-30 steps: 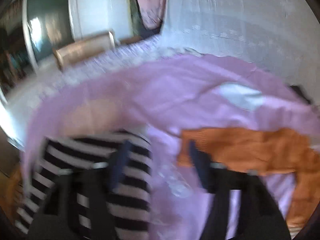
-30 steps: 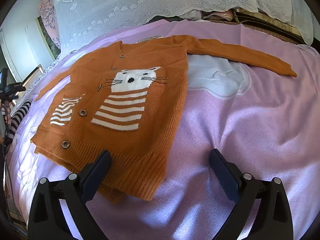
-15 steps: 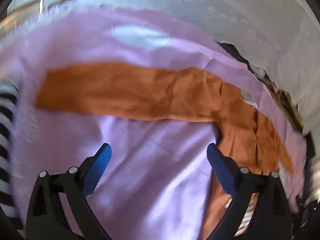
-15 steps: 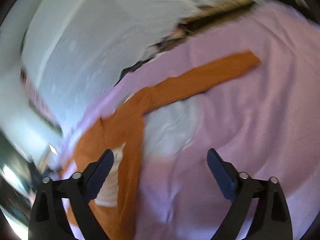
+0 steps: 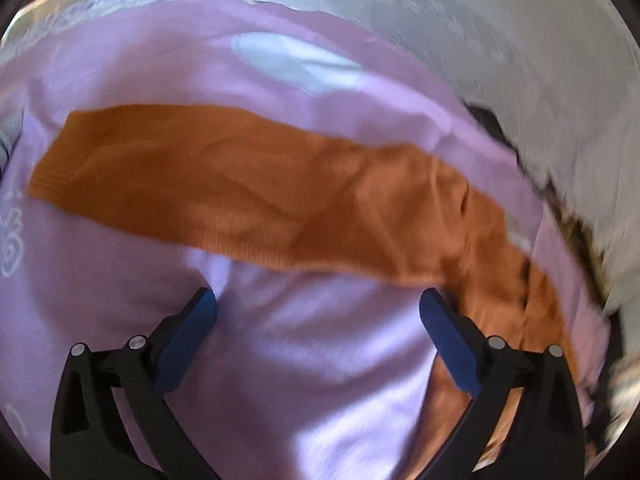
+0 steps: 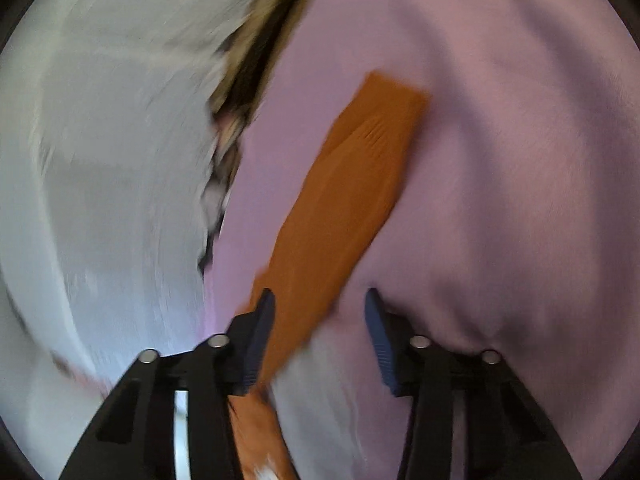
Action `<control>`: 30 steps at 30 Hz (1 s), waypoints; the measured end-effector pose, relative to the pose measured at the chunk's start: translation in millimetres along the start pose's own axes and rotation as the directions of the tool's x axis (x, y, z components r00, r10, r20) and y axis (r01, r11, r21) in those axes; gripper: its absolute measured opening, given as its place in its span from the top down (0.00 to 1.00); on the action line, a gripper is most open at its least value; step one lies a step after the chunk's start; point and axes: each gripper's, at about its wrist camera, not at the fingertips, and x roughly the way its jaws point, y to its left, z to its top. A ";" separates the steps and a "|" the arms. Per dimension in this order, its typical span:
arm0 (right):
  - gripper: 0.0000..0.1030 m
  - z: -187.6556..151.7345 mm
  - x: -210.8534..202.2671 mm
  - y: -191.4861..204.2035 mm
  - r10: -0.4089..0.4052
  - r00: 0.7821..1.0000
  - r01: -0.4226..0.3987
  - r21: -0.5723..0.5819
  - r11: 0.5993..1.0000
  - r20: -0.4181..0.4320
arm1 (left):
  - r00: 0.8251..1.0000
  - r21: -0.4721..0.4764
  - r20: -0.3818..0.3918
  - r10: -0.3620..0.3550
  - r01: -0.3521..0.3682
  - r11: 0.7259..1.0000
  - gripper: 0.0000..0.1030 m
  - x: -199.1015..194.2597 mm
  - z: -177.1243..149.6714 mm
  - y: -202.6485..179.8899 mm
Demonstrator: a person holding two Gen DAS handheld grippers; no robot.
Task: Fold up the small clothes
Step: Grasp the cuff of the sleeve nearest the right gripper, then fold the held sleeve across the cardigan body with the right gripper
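Observation:
An orange knitted cardigan lies flat on the pink bedsheet (image 5: pixel 320 380). Its one sleeve (image 5: pixel 224 184) stretches across the left wrist view, cuff at the left. My left gripper (image 5: pixel 317 304) hovers just below that sleeve, jaws still opening wide, with only bare sheet between them; its right fingertip (image 5: pixel 434 306) is near the armpit. In the right wrist view the other sleeve (image 6: pixel 352 176) runs up from the bottom to its cuff. My right gripper (image 6: pixel 319 300) straddles this sleeve with its jaws closing, the right pad still apart from the cloth.
White lace cloth (image 5: pixel 520 60) hangs along the bed's far side, and it fills the left of the right wrist view (image 6: pixel 112 160). A dark gap with clutter (image 6: pixel 236 92) separates it from the sheet. A white cloud print (image 5: pixel 296 60) marks the sheet.
The left view swung off a black-and-white striped garment onto the orange sleeve, and its jaws widened. The right gripper rolled, travelled from the cardigan's hem to the far sleeve, and its jaws narrowed.

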 end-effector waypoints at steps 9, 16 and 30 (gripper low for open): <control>0.91 33.9 29.8 -2.1 -0.006 0.989 0.011 -0.035 0.999 0.151 | 0.989 0.093 0.068 -0.133 0.126 0.988 0.04 -26.5 -10.8 -57.2; 0.89 45.7 32.7 -2.8 0.053 0.993 -0.052 -0.009 0.999 0.109 | 0.970 0.360 -0.126 -0.210 0.242 0.901 0.04 -16.3 -54.9 -208.3; 0.92 43.9 22.1 6.7 0.031 0.993 -0.022 -0.078 0.997 0.117 | 0.988 0.467 -0.134 -0.072 0.127 0.875 0.04 41.5 -113.5 -244.6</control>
